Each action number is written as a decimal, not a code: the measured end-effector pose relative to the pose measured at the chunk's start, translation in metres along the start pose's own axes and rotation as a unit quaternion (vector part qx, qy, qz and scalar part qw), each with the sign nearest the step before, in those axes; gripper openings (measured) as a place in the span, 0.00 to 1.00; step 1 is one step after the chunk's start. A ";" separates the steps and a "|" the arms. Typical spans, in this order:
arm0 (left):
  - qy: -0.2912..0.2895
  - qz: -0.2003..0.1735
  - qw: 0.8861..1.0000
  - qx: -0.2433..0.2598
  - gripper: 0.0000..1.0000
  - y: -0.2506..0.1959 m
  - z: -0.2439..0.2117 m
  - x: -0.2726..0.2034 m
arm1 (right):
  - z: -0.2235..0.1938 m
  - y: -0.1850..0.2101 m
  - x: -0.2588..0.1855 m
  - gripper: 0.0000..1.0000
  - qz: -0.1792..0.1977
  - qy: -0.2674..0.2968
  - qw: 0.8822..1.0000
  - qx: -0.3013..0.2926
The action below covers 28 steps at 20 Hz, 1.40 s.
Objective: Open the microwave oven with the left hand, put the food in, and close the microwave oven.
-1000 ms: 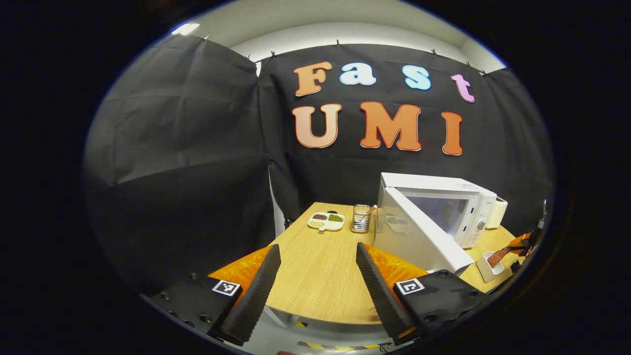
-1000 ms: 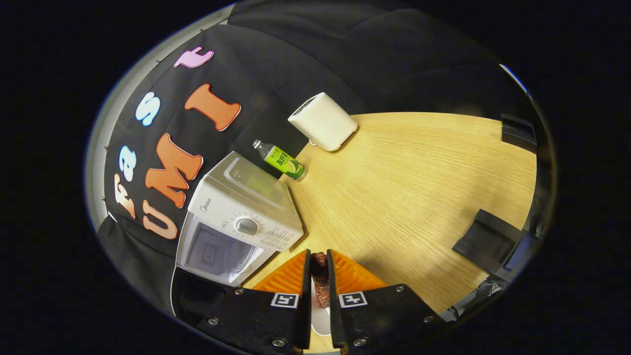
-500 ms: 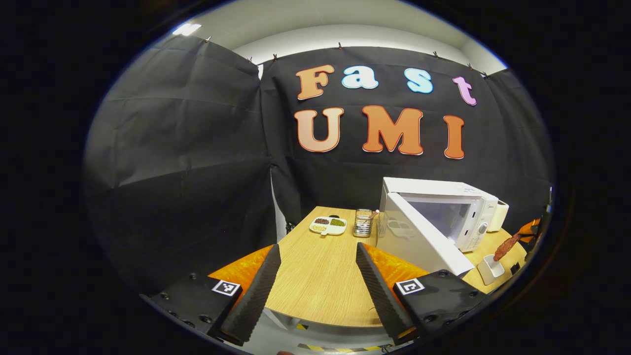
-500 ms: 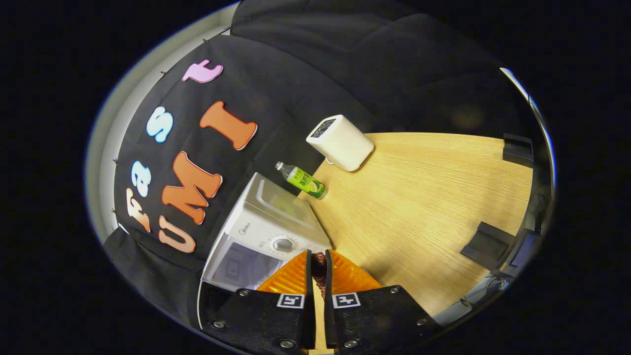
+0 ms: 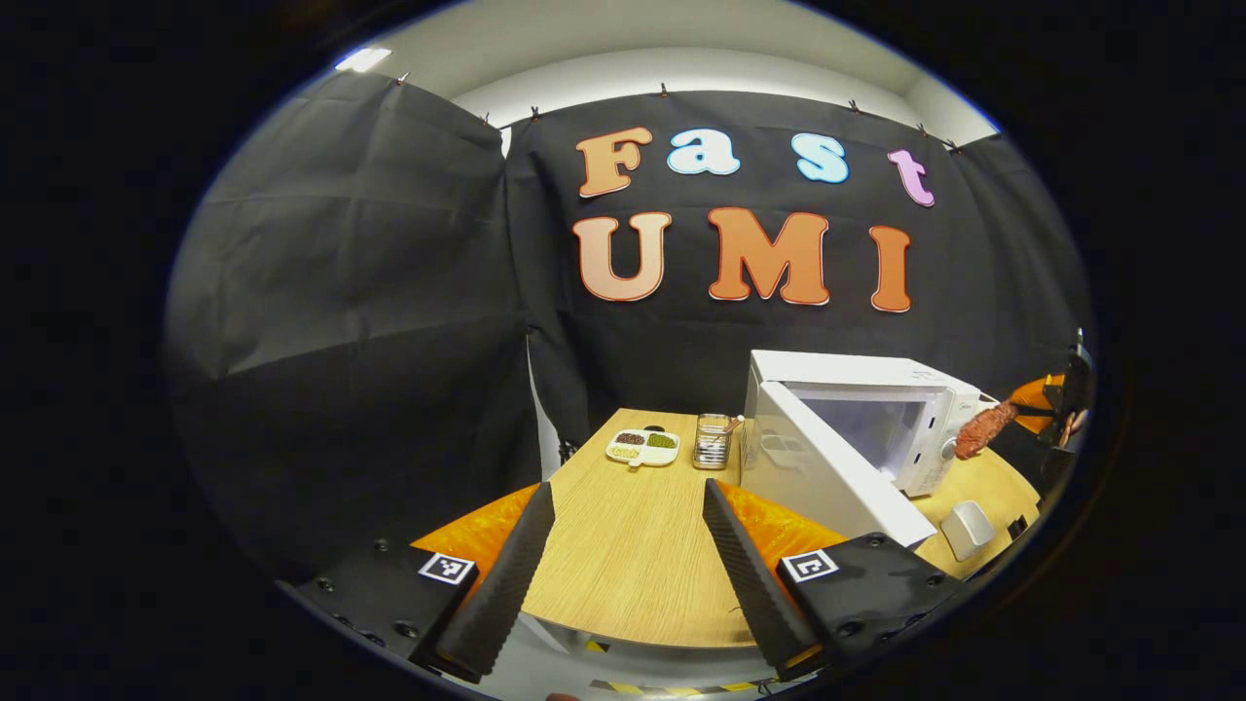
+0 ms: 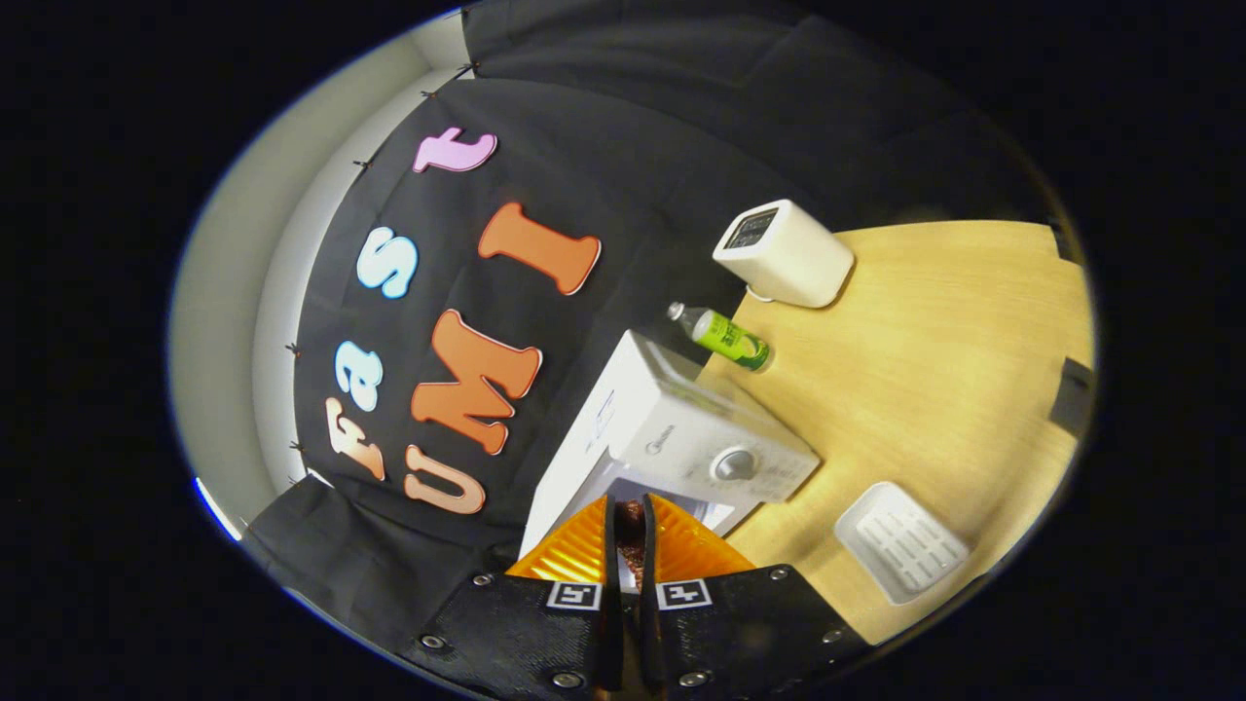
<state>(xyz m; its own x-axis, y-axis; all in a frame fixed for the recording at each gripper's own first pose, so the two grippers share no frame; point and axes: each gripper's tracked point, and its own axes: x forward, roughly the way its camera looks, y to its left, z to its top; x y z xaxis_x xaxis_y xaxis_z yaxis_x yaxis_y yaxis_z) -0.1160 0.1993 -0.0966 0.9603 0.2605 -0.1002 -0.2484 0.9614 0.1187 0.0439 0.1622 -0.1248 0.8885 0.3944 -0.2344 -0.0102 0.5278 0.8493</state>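
Note:
A white microwave oven (image 5: pixel 876 414) stands at the back right of the wooden table (image 5: pixel 633 545) with its door (image 5: pixel 827 472) swung open toward me. My left gripper (image 5: pixel 623 565) hangs open over the table's near edge, holding nothing. At the far right of the left gripper view, my right gripper (image 5: pixel 1022 414) holds a reddish-brown piece of food (image 5: pixel 983 428) in the air in front of the microwave's control panel. In the right gripper view the right gripper (image 6: pixel 628 531) is shut on the food (image 6: pixel 633 531), just in front of the microwave (image 6: pixel 681 428) opening.
A small white dish (image 5: pixel 964 526) (image 6: pixel 900 540) lies empty on the table by the microwave. A divided plate (image 5: pixel 642 446) and a metal holder (image 5: pixel 714 440) stand at the back left. Behind the microwave are a green bottle (image 6: pixel 725 336) and a white appliance (image 6: pixel 784 255).
The right gripper has lifted the food out of the white dish and carried it up toward the microwave opening. The left gripper has hardly moved.

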 end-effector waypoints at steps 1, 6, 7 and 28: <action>-0.001 -0.002 1.000 0.001 0.98 -0.001 0.001 0.000 | -0.011 0.012 0.009 0.06 0.010 0.006 1.000 -0.001; -0.010 -0.006 1.000 0.008 0.98 -0.001 0.008 -0.001 | -0.063 0.037 0.052 0.06 0.028 0.034 0.999 -0.013; -0.011 -0.007 1.000 0.003 0.99 -0.002 0.009 0.000 | -0.072 0.039 0.060 0.06 0.030 0.039 0.999 -0.009; 0.008 0.033 0.999 -0.013 0.95 0.059 -0.010 0.036 | -0.142 -0.022 0.240 0.12 -0.067 -0.046 0.997 -0.016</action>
<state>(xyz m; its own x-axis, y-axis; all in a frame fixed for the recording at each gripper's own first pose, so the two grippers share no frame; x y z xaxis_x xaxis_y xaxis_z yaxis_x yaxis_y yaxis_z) -0.0967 0.2662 -0.1026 0.9395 0.3252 -0.1081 -0.3151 0.9438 0.1001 0.1919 0.3525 -0.2668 0.9215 0.2485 -0.2983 0.0973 0.5959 0.7971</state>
